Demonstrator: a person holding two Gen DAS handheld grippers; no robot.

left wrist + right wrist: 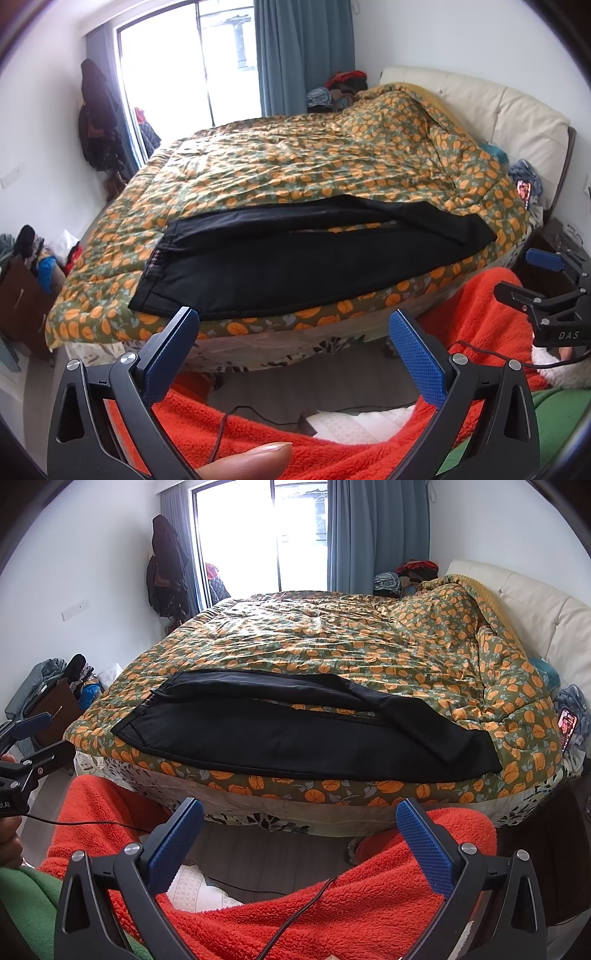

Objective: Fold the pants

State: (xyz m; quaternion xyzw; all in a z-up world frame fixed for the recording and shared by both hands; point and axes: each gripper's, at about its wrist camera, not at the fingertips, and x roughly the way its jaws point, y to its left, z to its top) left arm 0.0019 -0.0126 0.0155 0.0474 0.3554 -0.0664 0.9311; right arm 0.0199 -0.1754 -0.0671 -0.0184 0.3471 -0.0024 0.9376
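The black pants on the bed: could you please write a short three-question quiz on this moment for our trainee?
1. True or false: the left gripper is already shut on the black pants.
2. Multiple choice: the pants lie on A) the floor, B) the orange-patterned quilt near the bed's front edge, C) the cream headboard.
3. Fill in: in the right wrist view, the waistband end of the pants points toward the ____ side of the picture.

Key
1. False: both the left gripper and the right gripper are open, held short of the bed, touching nothing.
2. B
3. Left; the leg ends lie to the right, one crossing over the other.
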